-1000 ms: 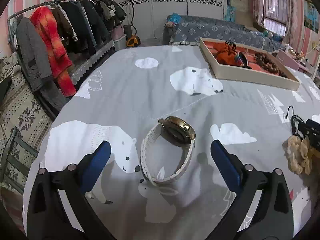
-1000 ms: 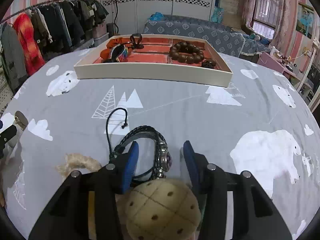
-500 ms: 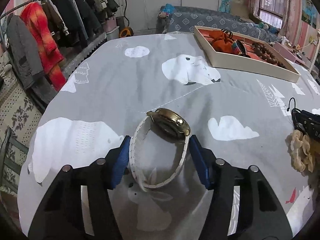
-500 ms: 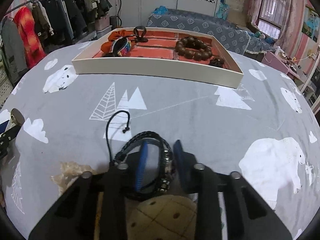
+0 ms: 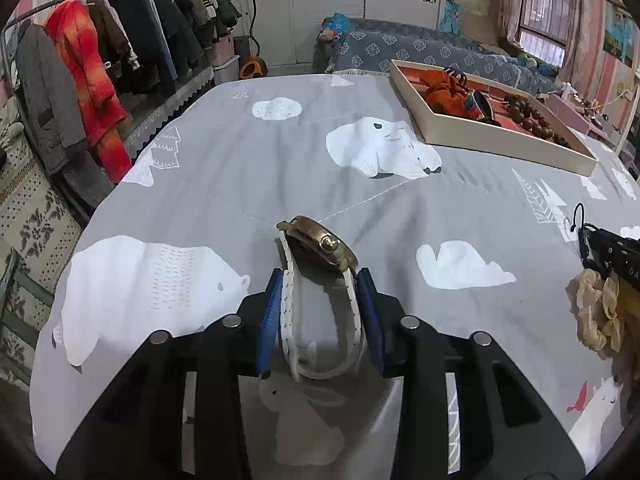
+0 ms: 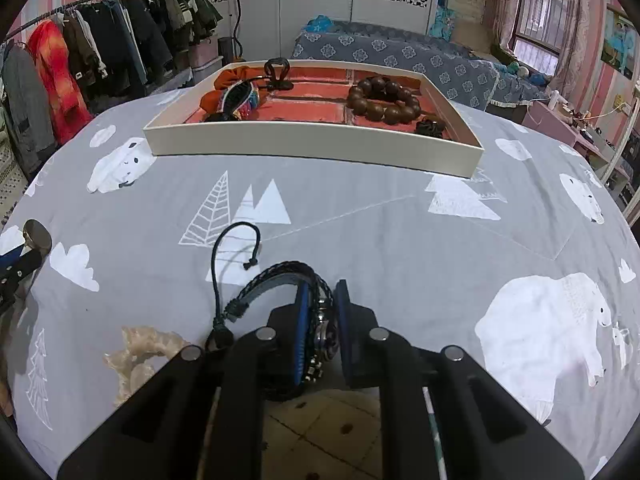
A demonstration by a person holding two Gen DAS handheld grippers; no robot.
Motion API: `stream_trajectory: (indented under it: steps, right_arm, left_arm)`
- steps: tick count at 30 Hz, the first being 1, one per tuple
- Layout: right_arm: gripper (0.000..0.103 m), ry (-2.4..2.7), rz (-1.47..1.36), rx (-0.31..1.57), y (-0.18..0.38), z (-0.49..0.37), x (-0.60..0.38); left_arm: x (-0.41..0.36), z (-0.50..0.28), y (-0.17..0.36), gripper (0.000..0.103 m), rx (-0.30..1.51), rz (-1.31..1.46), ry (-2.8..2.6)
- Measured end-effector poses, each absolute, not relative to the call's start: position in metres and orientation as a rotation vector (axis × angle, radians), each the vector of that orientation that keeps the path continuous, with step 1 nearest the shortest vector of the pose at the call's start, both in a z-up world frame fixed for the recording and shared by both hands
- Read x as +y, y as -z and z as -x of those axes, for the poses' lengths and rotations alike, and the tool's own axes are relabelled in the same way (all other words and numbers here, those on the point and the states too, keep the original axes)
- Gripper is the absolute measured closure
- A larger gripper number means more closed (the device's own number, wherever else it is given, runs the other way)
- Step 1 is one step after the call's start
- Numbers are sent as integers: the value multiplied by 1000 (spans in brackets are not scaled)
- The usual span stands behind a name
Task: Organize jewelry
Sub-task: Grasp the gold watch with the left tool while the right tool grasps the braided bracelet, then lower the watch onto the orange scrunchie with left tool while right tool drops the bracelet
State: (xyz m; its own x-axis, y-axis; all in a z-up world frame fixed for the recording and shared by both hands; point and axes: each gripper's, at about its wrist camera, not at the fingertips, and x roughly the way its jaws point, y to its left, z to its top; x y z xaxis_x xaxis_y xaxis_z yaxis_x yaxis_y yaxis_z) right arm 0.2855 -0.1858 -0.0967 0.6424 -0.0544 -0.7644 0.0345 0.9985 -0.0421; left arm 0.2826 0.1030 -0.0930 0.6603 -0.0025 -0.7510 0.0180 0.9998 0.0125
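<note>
A gold watch (image 5: 320, 248) on a white strap stands on edge on the grey bear-print cloth. My left gripper (image 5: 320, 276) is closing, with both blue pads pressed on the strap's sides. My right gripper (image 6: 322, 292) is shut on a black braided bracelet (image 6: 272, 276), whose thin cord loops out to the left. Across the cloth stands a cream tray (image 6: 312, 146) with a red lining. In it lie a wooden bead bracelet (image 6: 384, 100), an orange scrunchie (image 6: 228, 84) and a black clip (image 6: 276, 70).
A beige scrunchie (image 6: 140, 344) lies on the cloth just left of my right gripper. A clothes rack (image 5: 100, 60) full of coats stands along the left, past the table's edge. A blue-covered bed (image 6: 400, 56) is behind the tray.
Both grippers closed without shifting place. The left went from wide open to pinching the watch strap. The right narrowed from loosely around the black bracelet to clamped on it.
</note>
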Motion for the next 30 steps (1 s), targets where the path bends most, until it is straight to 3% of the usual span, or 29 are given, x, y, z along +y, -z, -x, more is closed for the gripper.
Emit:
stream_trajectory:
  steps: [12,30]
  right_arm:
    - [89,44,1,786,70,-284,-192]
    - [89,22,-67,636,-20,-366,-185]
  left_arm:
    - [100,-283,79,72,799,-20,-20]
    - [16,-368,-41,71,565,26,74]
